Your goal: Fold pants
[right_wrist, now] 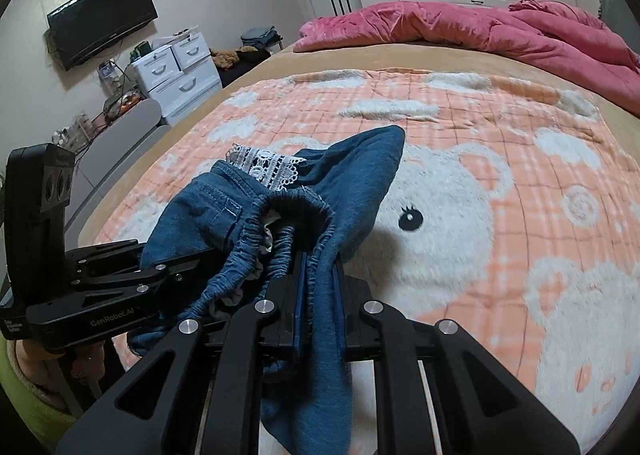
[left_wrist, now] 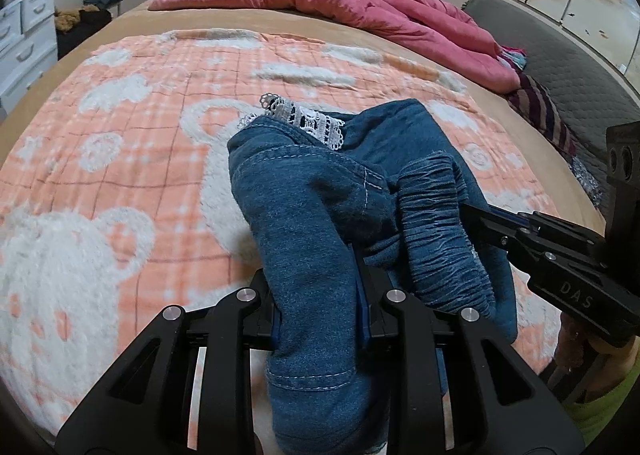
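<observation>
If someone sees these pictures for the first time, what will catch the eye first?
First, the blue pants with white lace trim, bunched in the middle and held off the bed by both grippers: the left gripper and the right gripper are each shut on the denim. Under them lies the peach blanket with white bears, and a pink quilt is heaped at the far edge.

Soft, even indoor light fills both views, without glare. Around the bear blanket (left_wrist: 120, 127) the fisheye bends the room and darkens the corners. The blanket's pattern looks slightly blurred.
</observation>
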Motion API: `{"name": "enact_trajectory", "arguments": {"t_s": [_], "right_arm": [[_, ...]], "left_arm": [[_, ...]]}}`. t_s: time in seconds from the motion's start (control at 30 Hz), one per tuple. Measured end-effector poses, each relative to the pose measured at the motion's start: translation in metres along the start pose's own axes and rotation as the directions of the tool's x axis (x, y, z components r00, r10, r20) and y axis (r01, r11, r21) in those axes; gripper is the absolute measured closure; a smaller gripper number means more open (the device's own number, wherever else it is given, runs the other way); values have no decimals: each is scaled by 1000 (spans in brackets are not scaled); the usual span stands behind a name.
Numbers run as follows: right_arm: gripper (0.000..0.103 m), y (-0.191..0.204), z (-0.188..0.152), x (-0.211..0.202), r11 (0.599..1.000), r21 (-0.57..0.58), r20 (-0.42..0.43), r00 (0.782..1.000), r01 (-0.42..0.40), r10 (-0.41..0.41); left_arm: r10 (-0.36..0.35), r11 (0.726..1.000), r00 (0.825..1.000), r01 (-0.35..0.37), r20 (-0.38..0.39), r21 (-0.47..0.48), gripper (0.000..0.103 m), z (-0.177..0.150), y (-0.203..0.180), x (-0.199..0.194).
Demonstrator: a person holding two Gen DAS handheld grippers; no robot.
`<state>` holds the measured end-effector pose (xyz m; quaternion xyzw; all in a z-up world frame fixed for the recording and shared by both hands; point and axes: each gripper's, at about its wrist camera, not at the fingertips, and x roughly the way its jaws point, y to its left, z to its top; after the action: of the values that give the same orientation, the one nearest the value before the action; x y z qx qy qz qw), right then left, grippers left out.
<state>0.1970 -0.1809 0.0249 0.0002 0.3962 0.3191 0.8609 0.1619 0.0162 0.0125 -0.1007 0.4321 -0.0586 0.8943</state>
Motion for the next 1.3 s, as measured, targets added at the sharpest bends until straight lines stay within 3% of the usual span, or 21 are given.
{"name": "enact_trajectory", "arguments": {"t_s": [0.7,1.07,1.3], "right_arm": [[92,-15,24,57,1000,3,-39,999,24,-24],[92,-26,20,85,998,7,-92,994,58,-58],[89,-39,11,97,995,43,-142,987,85,-78]], "left_arm": [[17,1000,1000,-17,-21,0,85,33,27,45],[17,1000,998,-18,-57,-13,84,26,39,64],[21,1000,998,-22,-67,-21,78,23,42,70]]}}
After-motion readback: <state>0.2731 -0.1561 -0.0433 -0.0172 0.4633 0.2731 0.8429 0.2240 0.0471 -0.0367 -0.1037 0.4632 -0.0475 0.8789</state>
